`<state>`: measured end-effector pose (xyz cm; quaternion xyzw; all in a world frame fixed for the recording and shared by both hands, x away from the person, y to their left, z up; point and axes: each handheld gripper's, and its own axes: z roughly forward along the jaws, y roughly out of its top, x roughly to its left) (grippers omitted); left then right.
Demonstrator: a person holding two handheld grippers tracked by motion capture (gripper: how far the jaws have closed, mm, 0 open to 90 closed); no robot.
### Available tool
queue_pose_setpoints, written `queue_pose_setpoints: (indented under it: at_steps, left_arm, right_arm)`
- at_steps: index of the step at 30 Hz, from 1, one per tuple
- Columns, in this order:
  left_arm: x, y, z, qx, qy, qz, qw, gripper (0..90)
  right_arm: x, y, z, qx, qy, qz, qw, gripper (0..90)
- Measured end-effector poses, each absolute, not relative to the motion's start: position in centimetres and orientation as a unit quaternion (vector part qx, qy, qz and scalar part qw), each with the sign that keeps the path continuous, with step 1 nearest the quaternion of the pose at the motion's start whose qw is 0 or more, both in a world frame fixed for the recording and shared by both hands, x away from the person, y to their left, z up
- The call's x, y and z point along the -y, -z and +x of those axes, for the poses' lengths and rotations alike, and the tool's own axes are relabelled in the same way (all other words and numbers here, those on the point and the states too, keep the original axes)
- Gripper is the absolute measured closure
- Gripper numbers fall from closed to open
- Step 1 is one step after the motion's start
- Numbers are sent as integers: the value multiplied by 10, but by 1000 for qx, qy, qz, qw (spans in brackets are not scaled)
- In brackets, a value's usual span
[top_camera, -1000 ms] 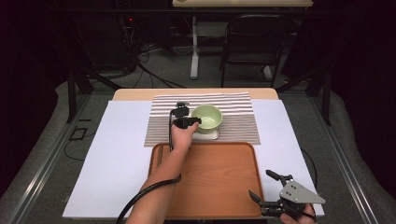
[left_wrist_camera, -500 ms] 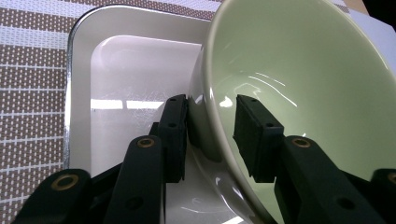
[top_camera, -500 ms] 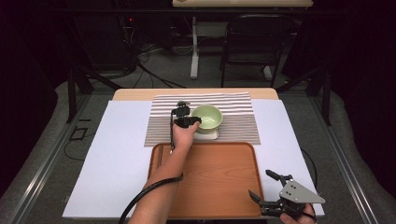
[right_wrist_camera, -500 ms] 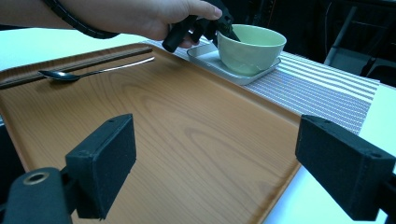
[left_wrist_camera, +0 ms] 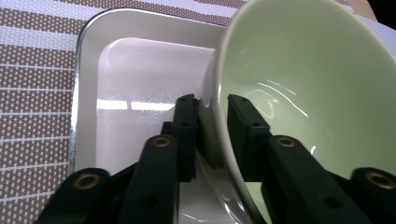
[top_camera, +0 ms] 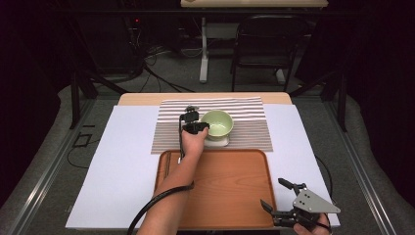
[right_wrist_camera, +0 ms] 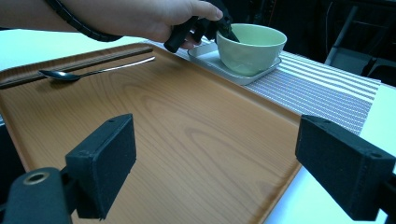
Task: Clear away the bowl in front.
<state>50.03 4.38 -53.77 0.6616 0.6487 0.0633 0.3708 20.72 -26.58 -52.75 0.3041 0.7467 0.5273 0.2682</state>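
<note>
The left gripper (left_wrist_camera: 212, 135) has just been closing and now pinches the near rim of the pale green glazed bowl (left_wrist_camera: 299, 84), one jaw inside, one outside. The bowl sits in a white rectangular dish (left_wrist_camera: 116, 70) on the brown-and-white striped mat (top_camera: 254, 129).

I judge this the grasp step. Next comes a steady lift, probably toward the orange wooden tray (top_camera: 230, 186) behind the jaws.

The right gripper (top_camera: 288, 203) hangs spread and empty at the tray's corner. Its view reveals a metal spoon (right_wrist_camera: 88, 72) on the tray.

Green bowl (right_wrist_camera: 251, 47), apparently on dish (right_wrist_camera: 219, 63)
</note>
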Motion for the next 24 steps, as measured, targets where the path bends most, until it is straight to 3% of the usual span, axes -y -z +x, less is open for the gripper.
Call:
queue_pose_setpoints:
  at_steps: [7, 24]
  left_arm:
    - [-44, 537, 500, -655, -66, 654, 372, 824]
    - [-48, 538, 496, -660, -56, 633, 401, 820]
  right_arm:
    - [266, 528, 208, -747, -528, 304, 267, 123]
    - [265, 528, 208, -747, -528, 303, 268, 126]
